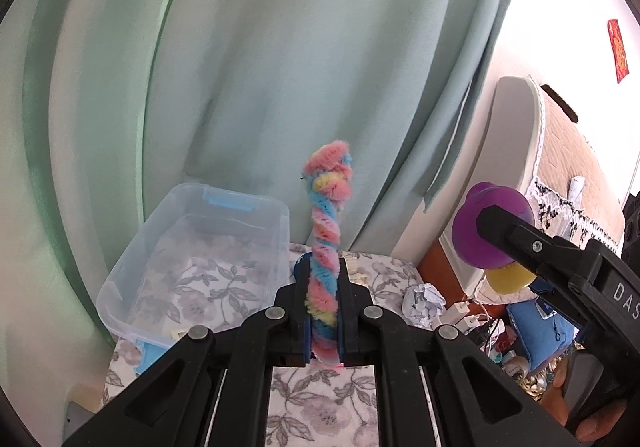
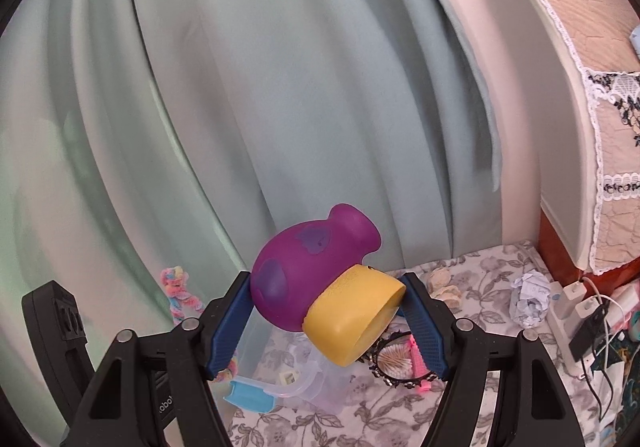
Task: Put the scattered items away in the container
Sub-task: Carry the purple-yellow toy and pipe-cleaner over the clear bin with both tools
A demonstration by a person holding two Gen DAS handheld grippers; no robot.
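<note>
Left gripper [image 1: 323,307] pinches fuzzy twisted pipe-cleaner rope [image 1: 326,223]; right gripper [image 2: 328,311] clamps smooth purple-yellow toy [image 2: 316,283]; clear plastic bin [image 1: 192,251] at ten o'clock.

Left wrist view: bin [image 1: 192,267] on table [image 1: 320,399], left of the left gripper [image 1: 324,311]; twisted stick [image 1: 326,239] stands upright between its jaws. Toy [image 1: 492,231] in right gripper [image 1: 496,227] off to the right, above table edge. Paper ball [image 1: 424,303] on table right of stick. Curtain [image 1: 280,67] behind all. Right wrist view: toy [image 2: 320,287] over the bin's near corner [image 2: 280,379]; mirror [image 2: 396,361] on table below right.
</note>
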